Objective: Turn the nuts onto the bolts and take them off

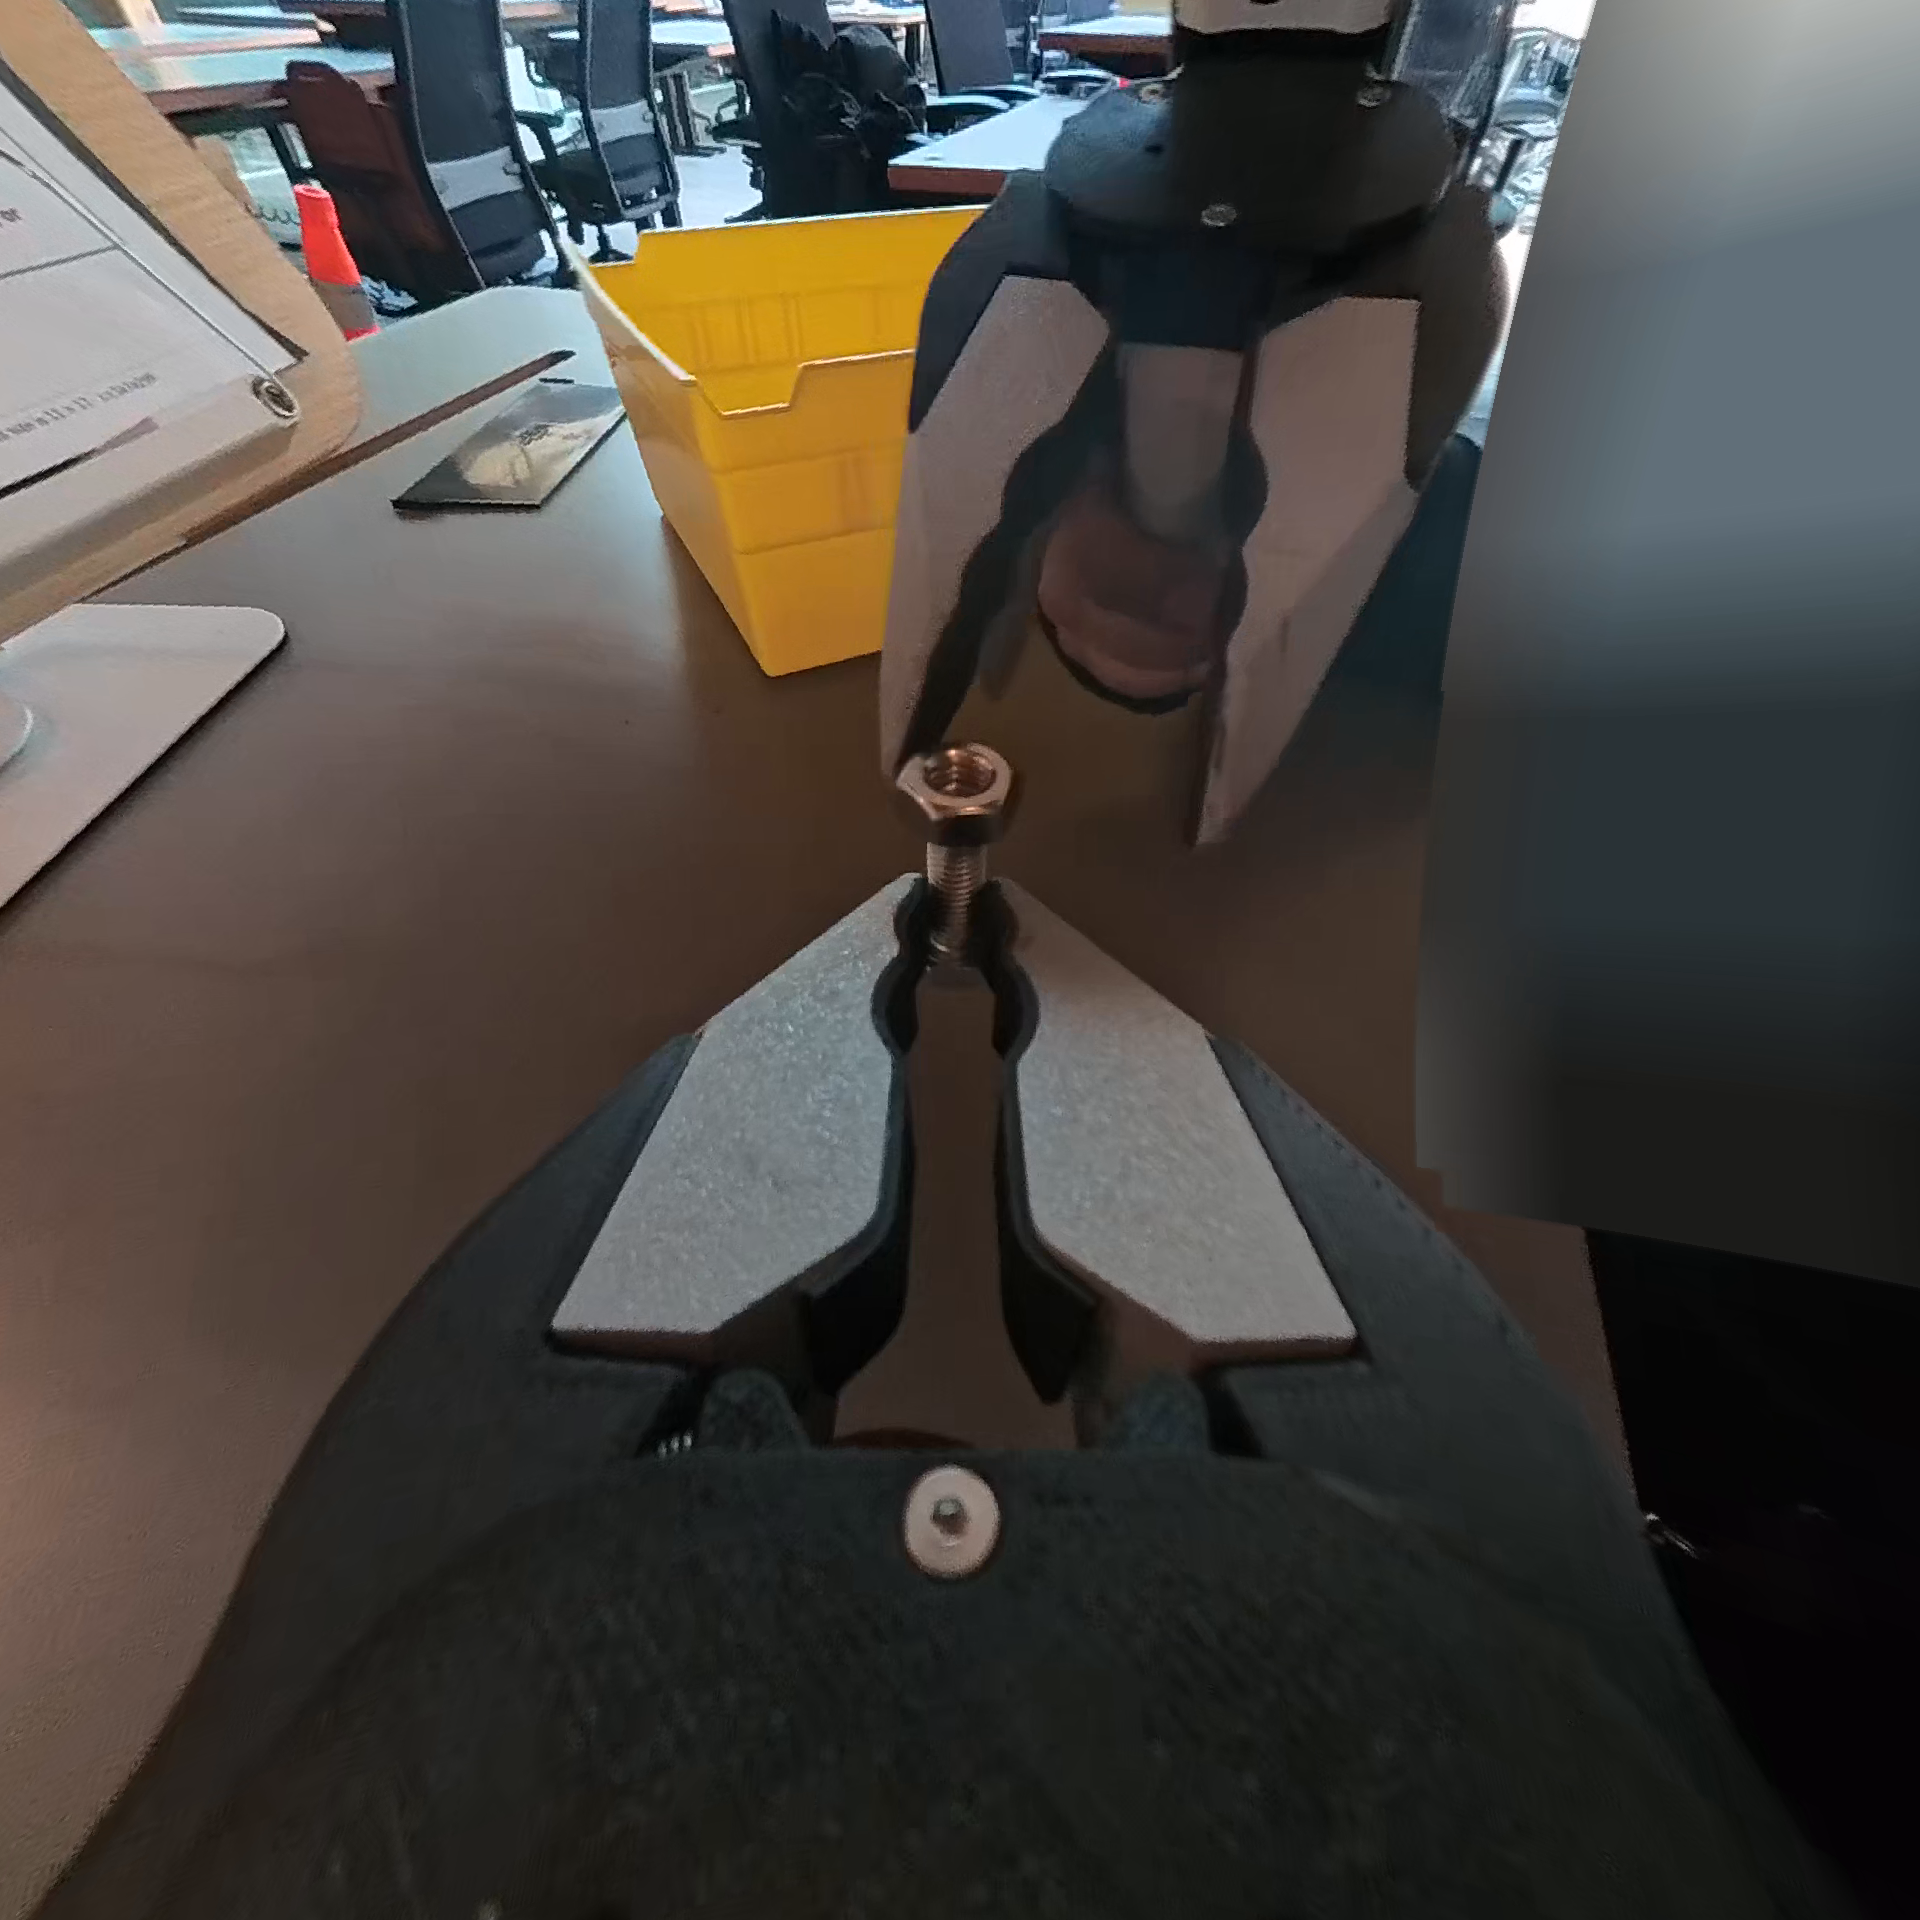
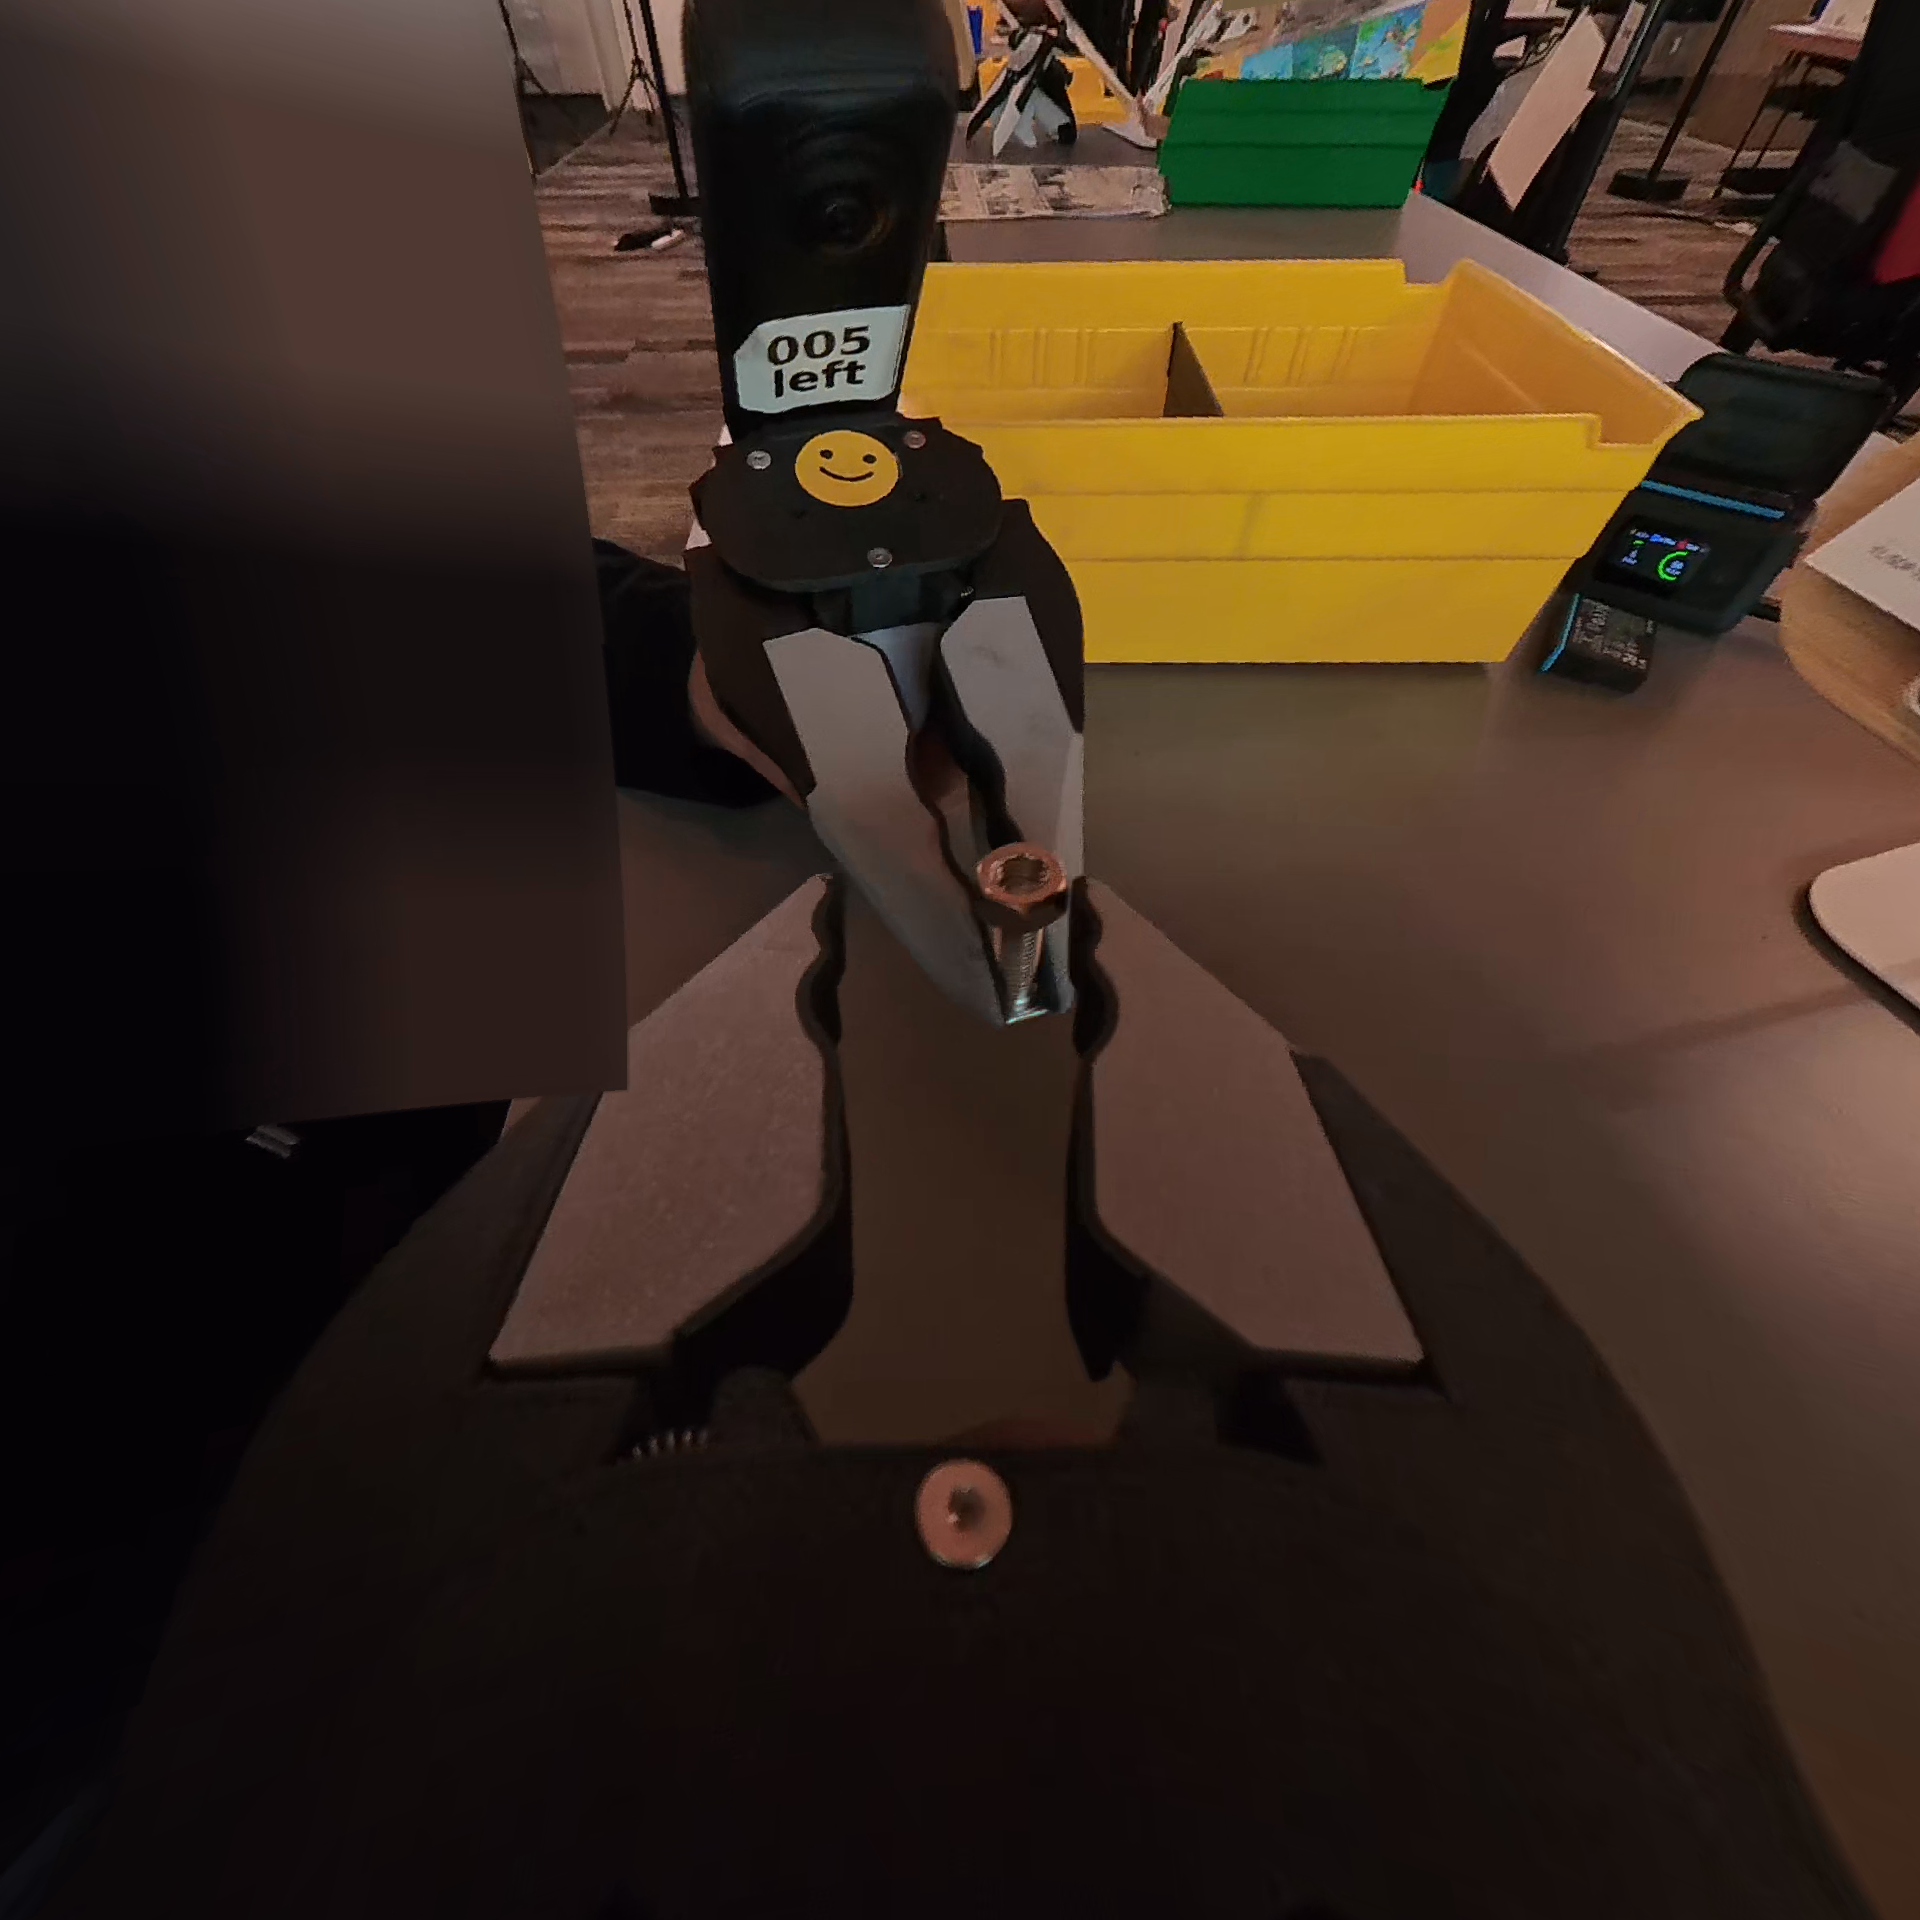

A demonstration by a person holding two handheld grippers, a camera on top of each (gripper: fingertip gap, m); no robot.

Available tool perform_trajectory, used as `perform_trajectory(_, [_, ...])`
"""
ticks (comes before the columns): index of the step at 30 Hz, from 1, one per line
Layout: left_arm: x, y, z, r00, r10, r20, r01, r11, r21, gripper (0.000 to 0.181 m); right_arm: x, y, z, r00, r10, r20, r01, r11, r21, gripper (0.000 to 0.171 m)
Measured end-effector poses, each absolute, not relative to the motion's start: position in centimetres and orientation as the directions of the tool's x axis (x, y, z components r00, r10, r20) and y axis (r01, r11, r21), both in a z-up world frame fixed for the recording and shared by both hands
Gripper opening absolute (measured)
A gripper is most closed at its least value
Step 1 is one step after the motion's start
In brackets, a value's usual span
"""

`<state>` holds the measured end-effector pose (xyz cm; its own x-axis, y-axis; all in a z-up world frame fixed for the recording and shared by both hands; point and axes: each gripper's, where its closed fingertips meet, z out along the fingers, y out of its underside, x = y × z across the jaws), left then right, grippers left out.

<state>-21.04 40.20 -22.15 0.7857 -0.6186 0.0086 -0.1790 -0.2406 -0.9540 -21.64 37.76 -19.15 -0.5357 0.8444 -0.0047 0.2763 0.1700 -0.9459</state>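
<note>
Now, going from the left side across. In the left wrist view a white stand foot [image 1: 135,717] sits at the left edge of the brown surface [image 1: 468,935], with a wooden board holding a paper sheet [image 1: 114,312] above it. A flat black card [image 1: 514,457] lies a bit farther over, and behind it, on the floor, is an orange cone [image 1: 330,260]. Next comes a yellow bin [image 1: 769,436].

In the middle, the left tongs [image 1: 956,914] are nearly closed, and their tips pinch the lower part of a bolt [image 1: 948,899]. The bolt stands straight up out of the tips. A nut [image 1: 956,784] sits on the top end of the bolt (you can see right down its hole). The right tongs [image 1: 1049,790] come in from above and are open wide. One fingertip is just beside the nut's left edge and the other is well off to the right. I cannot tell if that fingertip touches the nut.

In the right wrist view the same left tongs [image 2: 1023,997] point toward the camera with the bolt [image 2: 1018,956] and nut [image 2: 1021,881] in their tips. The right tongs [image 2: 956,935] are open on both sides of them and hold nothing. To the right is the yellow bin [image 2: 1299,561], split in two parts, then a small black gadget with a lit screen [image 2: 1662,566]. A green bin [image 2: 1299,145] sits far back.
</note>
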Motion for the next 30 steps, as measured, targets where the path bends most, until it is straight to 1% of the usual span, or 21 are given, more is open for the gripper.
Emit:
perform_trajectory(2, [-21.5,40.3,-22.1,0.797,-0.604,0.020,-0.165,-0.249,-0.954,0.008,-21.5,38.0,-19.2,-0.531,0.847,-0.008,0.280,0.167,-0.945,0.041])
perform_trajectory(4, [-21.7,40.4,-22.1,0.802,-0.596,0.029,-0.153,-0.254,-0.955,0.008,-21.4,38.2,-18.9,-0.530,0.848,-0.011,0.271,0.157,-0.950,0.036])
perform_trajectory(6, [-21.7,40.4,-22.1,0.800,-0.599,0.029,-0.154,-0.252,-0.955,0.008,-21.4,38.6,-18.6,-0.515,0.857,-0.009,0.262,0.148,-0.954,0.036])
perform_trajectory(8, [-21.4,40.3,-22.1,0.794,-0.607,0.022,-0.165,-0.250,-0.954,0.008,-21.6,38.8,-18.4,-0.508,0.861,-0.019,0.257,0.130,-0.958,0.039])
perform_trajectory(10, [-21.1,40.3,-22.2,0.790,-0.613,0.014,-0.176,-0.249,-0.952,0.008,-21.8,38.4,-18.5,-0.513,0.858,-0.026,0.263,0.128,-0.956,0.046])
perform_trajectory(15, [-21.6,40.6,-22.4,0.810,-0.586,0.003,-0.182,-0.257,-0.949,0.008,-21.9,37.9,-19.3,-0.518,0.855,0.005,0.282,0.177,-0.943,0.049])
perform_trajectory(16, [-22.0,40.7,-22.3,0.821,-0.572,0.008,-0.173,-0.261,-0.950,0.008,-21.7,38.1,-19.3,-0.516,0.857,0.004,0.284,0.176,-0.942,0.046])
perform_trajectory(18, [-22.5,40.8,-22.3,0.828,-0.559,0.034,-0.145,-0.273,-0.951,0.008,-21.2,38.3,-18.8,-0.531,0.847,-0.017,0.269,0.150,-0.951,0.028])
perform_trajectory(19, [-22.5,40.8,-22.2,0.825,-0.564,0.044,-0.136,-0.273,-0.952,0.008,-21.3,38.5,-18.4,-0.524,0.851,-0.028,0.259,0.128,-0.957,0.028])
perform_trajectory(20, [-22.1,40.7,-22.1,0.815,-0.577,0.043,-0.137,-0.264,-0.955,0.008,-21.6,38.8,-18.2,-0.512,0.858,-0.042,0.258,0.107,-0.960,0.032])
perform_trajectory(22, [-21.2,40.5,-22.2,0.796,-0.605,0.019,-0.167,-0.250,-0.954,0.008,-22.3,38.4,-18.3,-0.516,0.853,-0.078,0.281,0.083,-0.956,0.055])
perform_trajectory(24, [-20.8,40.5,-22.3,0.791,-0.612,0.006,-0.185,-0.248,-0.951,0.008,-22.4,37.4,-19.1,-0.542,0.838,-0.068,0.307,0.122,-0.944,0.055])
perform_trajectory(25, [-21.0,40.6,-22.1,0.799,-0.601,0.010,-0.174,-0.248,-0.953,0.008,-22.4,37.4,-19.6,-0.537,0.842,-0.042,0.315,0.154,-0.937,0.049])
perform_trajectory(27, [-22.4,41.0,-22.0,0.832,-0.554,0.034,-0.137,-0.264,-0.955,0.008,-21.8,38.0,-19.7,-0.513,0.858,-0.004,0.309,0.181,-0.934,0.049])
perform_trajectory(28, [-23.4,41.2,-22.1,0.852,-0.521,0.043,-0.122,-0.278,-0.953,0.008,-21.1,37.9,-19.3,-0.537,0.843,-0.018,0.292,0.166,-0.942,0.027])
perform_trajectory(29, [-23.9,41.2,-22.2,0.860,-0.508,0.045,-0.121,-0.289,-0.950,0.008,-20.7,37.9,-18.5,-0.553,0.832,-0.041,0.263,0.128,-0.956,0.016])
perform_trajectory(30, [-23.9,41.1,-22.2,0.856,-0.515,0.046,-0.120,-0.285,-0.951,0.008,-20.7,38.4,-17.8,-0.542,0.838,-0.058,0.245,0.091,-0.965,0.019])
